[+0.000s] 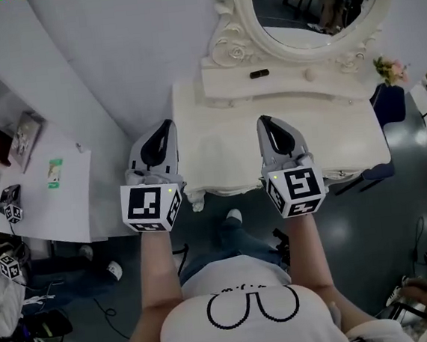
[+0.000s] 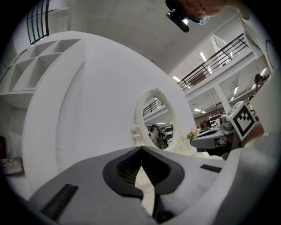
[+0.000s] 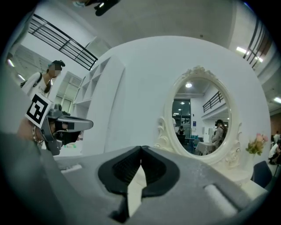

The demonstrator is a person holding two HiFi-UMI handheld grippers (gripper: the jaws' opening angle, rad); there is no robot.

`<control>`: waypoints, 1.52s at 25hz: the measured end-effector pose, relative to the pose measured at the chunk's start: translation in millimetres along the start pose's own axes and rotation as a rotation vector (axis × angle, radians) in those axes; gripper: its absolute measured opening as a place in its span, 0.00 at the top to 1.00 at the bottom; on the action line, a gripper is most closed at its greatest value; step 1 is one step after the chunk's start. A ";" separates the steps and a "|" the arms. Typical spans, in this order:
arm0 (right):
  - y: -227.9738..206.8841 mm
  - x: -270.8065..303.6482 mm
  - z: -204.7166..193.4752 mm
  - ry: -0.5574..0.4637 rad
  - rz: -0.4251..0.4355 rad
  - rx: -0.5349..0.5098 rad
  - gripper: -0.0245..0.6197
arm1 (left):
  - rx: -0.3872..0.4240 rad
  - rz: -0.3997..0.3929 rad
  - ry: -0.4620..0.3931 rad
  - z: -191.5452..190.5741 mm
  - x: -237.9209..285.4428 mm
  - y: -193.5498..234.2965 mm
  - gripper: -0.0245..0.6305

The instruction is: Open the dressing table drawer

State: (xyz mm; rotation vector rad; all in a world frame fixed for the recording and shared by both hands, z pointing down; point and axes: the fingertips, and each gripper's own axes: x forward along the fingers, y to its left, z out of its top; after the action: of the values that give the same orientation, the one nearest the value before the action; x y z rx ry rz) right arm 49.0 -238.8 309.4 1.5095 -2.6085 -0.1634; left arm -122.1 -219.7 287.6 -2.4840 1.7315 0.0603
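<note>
The cream dressing table [image 1: 217,128] stands in front of me, with an oval carved mirror [image 1: 317,2] at its back. From above, its drawer fronts are hidden under the tabletop's front edge. My left gripper [image 1: 167,124] hovers over the table's front left corner with its jaws shut and nothing between them. My right gripper [image 1: 264,120] is level with it over the table's front middle, also shut and empty. The left gripper [image 2: 141,149] faces the mirror [image 2: 160,127] along its touching tips. In the right gripper view, the right gripper [image 3: 141,148] points at the mirror [image 3: 199,118] too.
A small black item [image 1: 259,73] lies on the table's raised shelf, and pink flowers [image 1: 389,69] stand at its right end. A blue chair [image 1: 387,104] sits to the right. A white side table [image 1: 58,196] at left holds picture frames and marker cubes [image 1: 10,205]. Cables lie on the dark floor.
</note>
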 end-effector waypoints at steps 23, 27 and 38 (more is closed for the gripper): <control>-100.2 144.4 -80.8 0.158 0.001 0.194 0.38 | -0.054 0.052 0.120 -60.4 151.3 34.2 0.96; -89.9 149.7 -122.3 0.266 -0.032 0.187 0.38 | -0.072 0.036 0.156 -77.9 152.4 38.4 0.96; -44.5 184.1 -233.2 0.501 -0.025 0.293 0.47 | -0.125 -0.030 0.258 -133.3 162.6 51.2 0.96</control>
State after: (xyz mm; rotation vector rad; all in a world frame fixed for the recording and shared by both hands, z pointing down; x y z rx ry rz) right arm 33.5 -428.0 542.2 1.4291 -2.2738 0.5463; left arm -117.8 -404.2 400.6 -2.7103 1.8360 -0.1679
